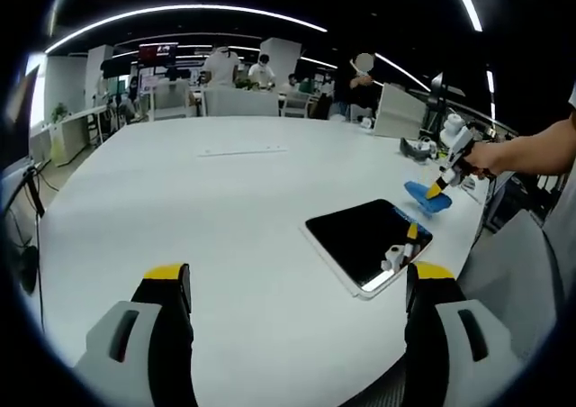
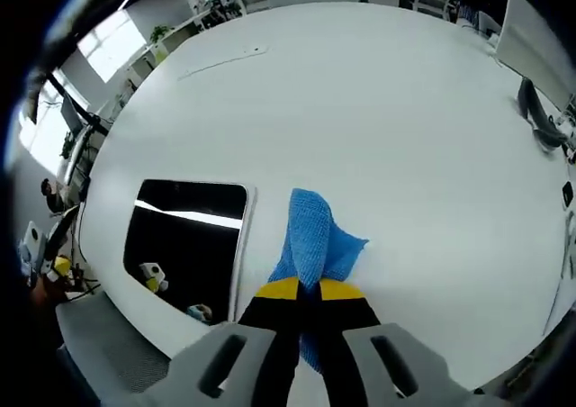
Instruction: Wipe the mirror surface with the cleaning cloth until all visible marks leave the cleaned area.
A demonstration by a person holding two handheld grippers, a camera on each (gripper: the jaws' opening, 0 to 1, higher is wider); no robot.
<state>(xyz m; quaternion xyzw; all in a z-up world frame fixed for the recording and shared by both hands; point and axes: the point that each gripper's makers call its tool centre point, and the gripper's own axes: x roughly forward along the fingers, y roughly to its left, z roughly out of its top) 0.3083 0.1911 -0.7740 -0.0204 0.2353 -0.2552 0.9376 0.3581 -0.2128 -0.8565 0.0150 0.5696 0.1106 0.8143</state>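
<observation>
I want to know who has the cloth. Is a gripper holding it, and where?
Yes. The right gripper is shut on the blue cloth, pinching a bunched fold near its middle, beside the mirror. The left gripper is open and holds nothing.

Left gripper view: low, level across table (image 1: 225, 209). Right gripper view: steep down, close. Shared: mirror (image 1: 367, 238) (image 2: 184, 236), cloth (image 1: 428, 198) (image 2: 313, 240).

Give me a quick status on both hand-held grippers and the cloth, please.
Left hand-held gripper open, above table. Right hand-held gripper shut on blue cloth, beside mirror. Nothing between cloth and mirror.
</observation>
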